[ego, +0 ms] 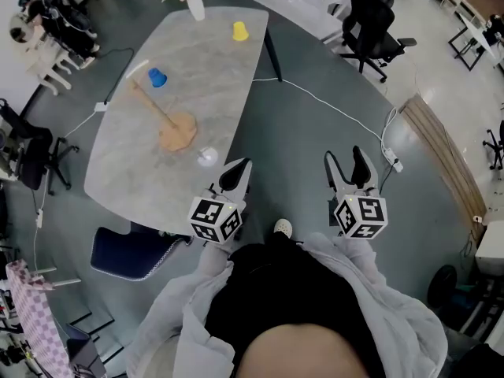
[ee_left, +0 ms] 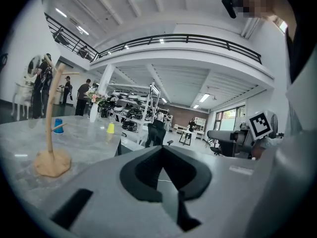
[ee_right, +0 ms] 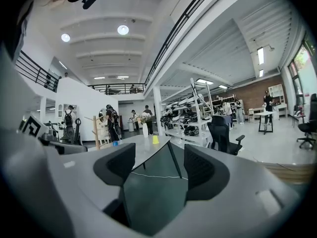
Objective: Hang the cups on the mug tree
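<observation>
On the grey marble table stands a wooden mug tree with bare pegs. A blue cup sits just behind it, a yellow cup at the far end, and a small clear cup near the table's right edge. Both grippers hang over the floor, right of the table, holding nothing. My left gripper is close to the table's near corner, its jaws meeting at the tips. My right gripper stands open and empty. The left gripper view shows the mug tree, blue cup and yellow cup at left.
A white vase with flowers stands at the table's far end. A blue chair is tucked at the near corner and a black office chair stands at the back right. A white cable crosses the floor. People stand far off.
</observation>
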